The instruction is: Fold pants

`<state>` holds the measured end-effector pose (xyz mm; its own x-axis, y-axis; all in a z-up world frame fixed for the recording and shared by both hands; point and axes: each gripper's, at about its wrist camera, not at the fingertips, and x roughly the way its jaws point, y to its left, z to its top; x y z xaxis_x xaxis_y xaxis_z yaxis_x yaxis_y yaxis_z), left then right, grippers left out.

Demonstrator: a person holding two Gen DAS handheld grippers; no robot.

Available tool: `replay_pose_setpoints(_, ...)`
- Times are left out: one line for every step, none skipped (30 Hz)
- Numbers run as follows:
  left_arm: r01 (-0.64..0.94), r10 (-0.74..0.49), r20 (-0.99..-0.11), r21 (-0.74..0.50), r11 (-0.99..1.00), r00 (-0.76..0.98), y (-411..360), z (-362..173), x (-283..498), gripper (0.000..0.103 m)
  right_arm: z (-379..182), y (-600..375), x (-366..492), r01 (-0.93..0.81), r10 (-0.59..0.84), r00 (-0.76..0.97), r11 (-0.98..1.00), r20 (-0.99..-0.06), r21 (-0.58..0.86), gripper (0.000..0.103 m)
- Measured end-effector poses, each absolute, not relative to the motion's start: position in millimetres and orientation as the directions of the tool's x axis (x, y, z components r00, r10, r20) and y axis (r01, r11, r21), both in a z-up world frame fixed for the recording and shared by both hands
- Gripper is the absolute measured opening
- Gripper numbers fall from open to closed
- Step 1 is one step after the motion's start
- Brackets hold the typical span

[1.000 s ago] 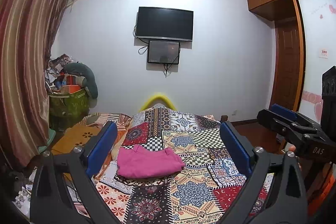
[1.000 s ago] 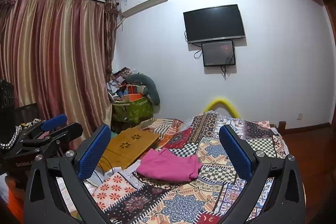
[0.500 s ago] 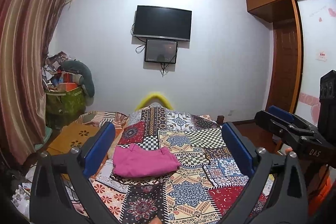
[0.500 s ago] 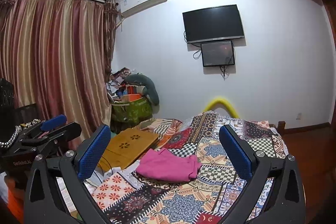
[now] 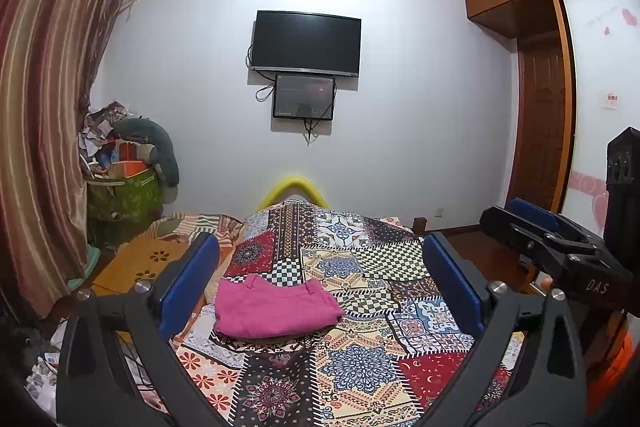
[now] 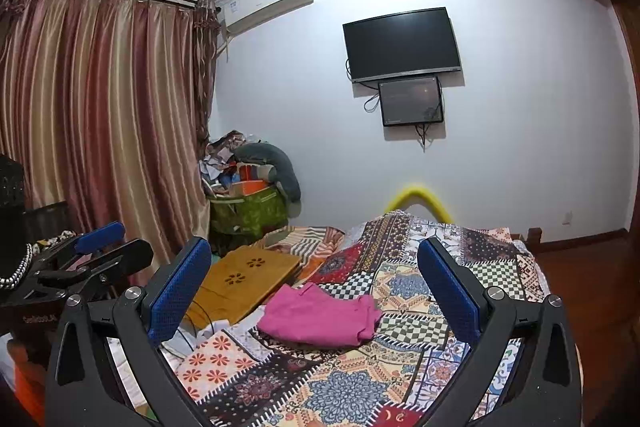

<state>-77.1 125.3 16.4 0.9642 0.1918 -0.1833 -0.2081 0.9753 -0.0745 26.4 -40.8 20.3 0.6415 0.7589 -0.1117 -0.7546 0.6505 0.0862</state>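
Left wrist view | pink pants [image 5: 276, 311] lie folded on the patchwork bedspread [image 5: 360, 359], unmoved | left gripper [image 5: 320, 287] and right gripper [image 6: 314, 291] both spread wide, empty, drifting slightly | fold looks finished.

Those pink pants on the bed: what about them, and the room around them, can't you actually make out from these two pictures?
- Pink pants: both views show only the top layer; legs and underside are hidden by the fold itself.
- Patchwork bedspread: near end cut off by the bottom edge and the left gripper fingers.
- Right gripper: left wrist view shows it side-on at the right edge, opening unreadable there.
- Green bin: contents too jumbled to name.
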Motion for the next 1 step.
replay_pose_setpoints(-0.208,0.191,-0.184,-0.078,0.975,0.964,126.0,16.4,-77.3,0.103,20.7,-40.5,27.1,-0.755,0.759,0.641,0.650,-0.112,0.087,0.103)
